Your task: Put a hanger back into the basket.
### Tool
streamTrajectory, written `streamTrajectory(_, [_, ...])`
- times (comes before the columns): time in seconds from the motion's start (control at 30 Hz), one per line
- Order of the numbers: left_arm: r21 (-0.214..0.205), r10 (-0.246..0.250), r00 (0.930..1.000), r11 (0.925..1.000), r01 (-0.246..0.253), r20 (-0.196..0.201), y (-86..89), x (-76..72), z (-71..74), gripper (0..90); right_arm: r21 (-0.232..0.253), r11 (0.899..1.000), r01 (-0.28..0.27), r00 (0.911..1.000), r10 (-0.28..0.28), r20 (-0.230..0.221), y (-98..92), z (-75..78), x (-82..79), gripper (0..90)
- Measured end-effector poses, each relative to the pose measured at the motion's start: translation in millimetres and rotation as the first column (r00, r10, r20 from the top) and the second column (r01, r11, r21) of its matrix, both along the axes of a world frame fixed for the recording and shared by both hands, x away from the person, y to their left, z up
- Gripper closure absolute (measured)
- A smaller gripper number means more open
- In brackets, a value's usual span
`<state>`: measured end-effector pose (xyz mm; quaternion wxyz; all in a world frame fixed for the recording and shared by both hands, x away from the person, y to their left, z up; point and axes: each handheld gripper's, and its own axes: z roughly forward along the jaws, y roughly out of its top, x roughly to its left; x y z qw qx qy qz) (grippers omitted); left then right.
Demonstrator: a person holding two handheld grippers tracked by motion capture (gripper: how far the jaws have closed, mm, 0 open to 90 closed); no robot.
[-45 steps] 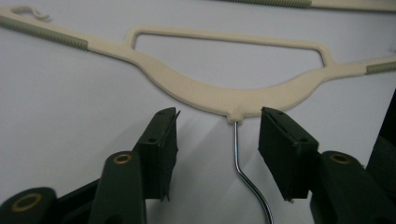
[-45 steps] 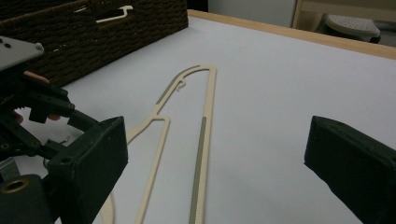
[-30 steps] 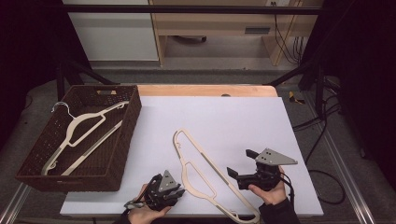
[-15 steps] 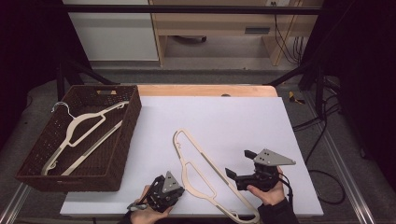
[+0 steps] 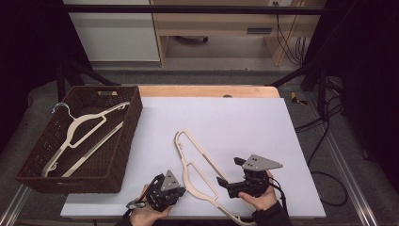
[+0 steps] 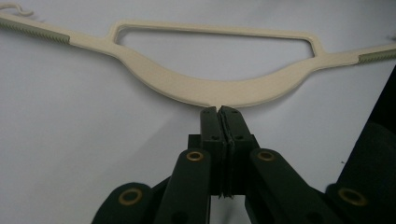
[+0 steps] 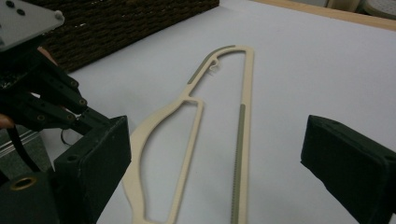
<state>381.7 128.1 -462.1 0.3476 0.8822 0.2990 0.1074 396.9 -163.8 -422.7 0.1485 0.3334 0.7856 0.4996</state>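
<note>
A cream hanger (image 5: 187, 175) lies flat on the white table, running from the middle toward the front edge. My left gripper (image 5: 179, 189) sits at the hanger's curved neck. In the left gripper view its jaws (image 6: 219, 111) are pressed together right where the hook leaves the hanger (image 6: 219, 93), so they look shut on the hook's stem. A thin wire loop (image 7: 64, 136) shows under that gripper. My right gripper (image 5: 229, 172) stands open just right of the hanger (image 7: 154, 119). Its two jaws are wide apart, with the hanger's lower arm between them and untouched.
A dark wicker basket (image 5: 128, 141) stands at the table's left with a second cream hanger (image 5: 84, 127) lying in it; its wall also shows in the right gripper view (image 7: 116, 23). A bare wooden strip (image 5: 207, 91) runs along the table's far edge.
The left gripper has shifted very slightly at the hanger's neck. The hanger and the right gripper lie as before.
</note>
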Motion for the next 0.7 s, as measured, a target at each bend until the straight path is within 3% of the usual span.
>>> streamTrajectory(0.5, [-0.005,-0.018,0.9998,0.9998,0.018,0.010,-2.9,2.4,18.5,88.6,-0.045,0.995,-0.084,0.9954,0.082,-0.049,40.3,-12.1,-9.2,12.6])
streamTrajectory(0.7, [-0.002,-0.019,0.9997,0.9998,0.019,0.015,-3.7,3.0,23.1,88.6,-0.094,0.991,-0.097,0.9925,0.089,-0.083,53.7,-23.7,-10.0,15.3])
